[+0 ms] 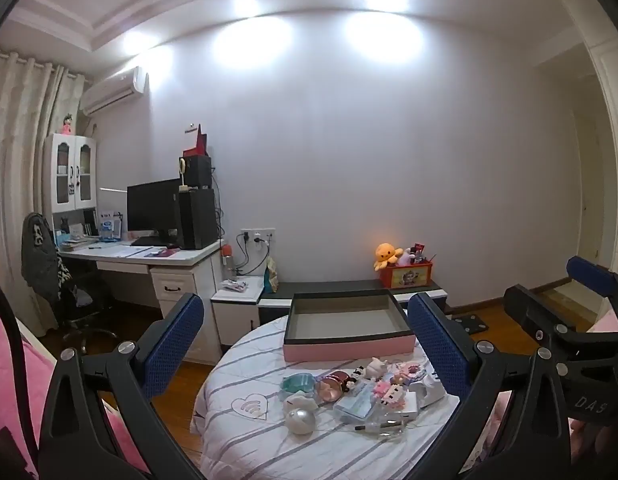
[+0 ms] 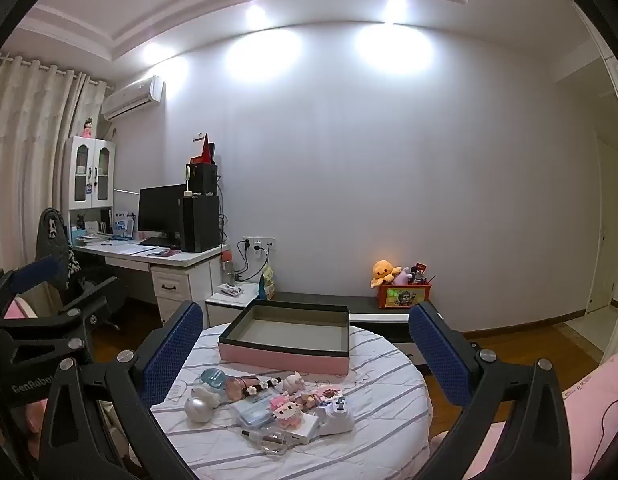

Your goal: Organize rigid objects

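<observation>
A round table with a striped white cloth (image 1: 245, 448) (image 2: 389, 360) holds an open pink box with a dark rim (image 1: 349, 344) (image 2: 285, 354) at its far side. In front of it lies a pile of small items: a pearly ball (image 1: 300, 420) (image 2: 198, 409), a teal piece (image 1: 296, 382), a pink round tin (image 1: 329, 387), small figurines (image 2: 293, 381), a white case (image 2: 303, 432) and a pen (image 1: 379, 426). My left gripper (image 1: 309, 344) is open and empty, above the near side of the table. My right gripper (image 2: 305, 350) is open and empty too, held beside it.
A white desk (image 1: 149, 258) with a monitor and speakers stands at the left wall, with a dark chair (image 1: 49, 276). A low bench (image 1: 329, 286) behind the table carries a red toy box with plush toys (image 1: 405, 272). Pink bedding (image 2: 589, 396) lies at the right.
</observation>
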`<state>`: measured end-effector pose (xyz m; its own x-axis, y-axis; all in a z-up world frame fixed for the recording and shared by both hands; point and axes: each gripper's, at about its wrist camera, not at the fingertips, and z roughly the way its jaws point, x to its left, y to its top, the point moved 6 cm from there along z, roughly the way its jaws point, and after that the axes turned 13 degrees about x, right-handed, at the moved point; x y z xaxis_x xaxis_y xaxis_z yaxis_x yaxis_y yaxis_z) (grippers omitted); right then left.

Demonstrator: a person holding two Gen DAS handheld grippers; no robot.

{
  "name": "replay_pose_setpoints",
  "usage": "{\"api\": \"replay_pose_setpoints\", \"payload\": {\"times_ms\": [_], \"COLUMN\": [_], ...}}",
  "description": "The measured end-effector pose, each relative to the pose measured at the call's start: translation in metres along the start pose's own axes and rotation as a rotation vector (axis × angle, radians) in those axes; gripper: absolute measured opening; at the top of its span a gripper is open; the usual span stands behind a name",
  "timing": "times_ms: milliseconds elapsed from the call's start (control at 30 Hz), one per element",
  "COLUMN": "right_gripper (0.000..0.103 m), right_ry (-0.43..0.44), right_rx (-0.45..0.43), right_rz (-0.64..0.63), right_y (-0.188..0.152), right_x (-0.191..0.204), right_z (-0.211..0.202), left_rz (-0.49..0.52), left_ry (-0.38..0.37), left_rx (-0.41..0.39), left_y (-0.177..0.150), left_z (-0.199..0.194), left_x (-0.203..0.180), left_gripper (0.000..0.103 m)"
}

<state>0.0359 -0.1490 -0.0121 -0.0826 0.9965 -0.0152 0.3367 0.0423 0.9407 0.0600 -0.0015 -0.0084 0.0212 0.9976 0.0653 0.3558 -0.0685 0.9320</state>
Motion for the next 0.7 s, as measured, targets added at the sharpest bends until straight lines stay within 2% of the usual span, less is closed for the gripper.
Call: {"api": "replay_pose_setpoints", "payload": {"times_ms": [133, 700], "right_gripper": [0.103, 0.103], "right_ry": [0.0, -0.008], "right_rx": [-0.002, -0.005], "right_rz": [0.0, 0.001], "right_y": [0.0009, -0.0007], "right_x": [-0.0013, -0.0022], "right_z": [-0.0014, -0.002], "left_rz": [-0.018, -0.027], "left_ry": [-0.018, -0.012], "left_rx": [0.007, 0.002], "left_y": [0.0021, 0.0022], "left_z": [0.0001, -0.0013], "left_x": [0.0011, 0.0013], "left_gripper": [0.103, 0.103]}}
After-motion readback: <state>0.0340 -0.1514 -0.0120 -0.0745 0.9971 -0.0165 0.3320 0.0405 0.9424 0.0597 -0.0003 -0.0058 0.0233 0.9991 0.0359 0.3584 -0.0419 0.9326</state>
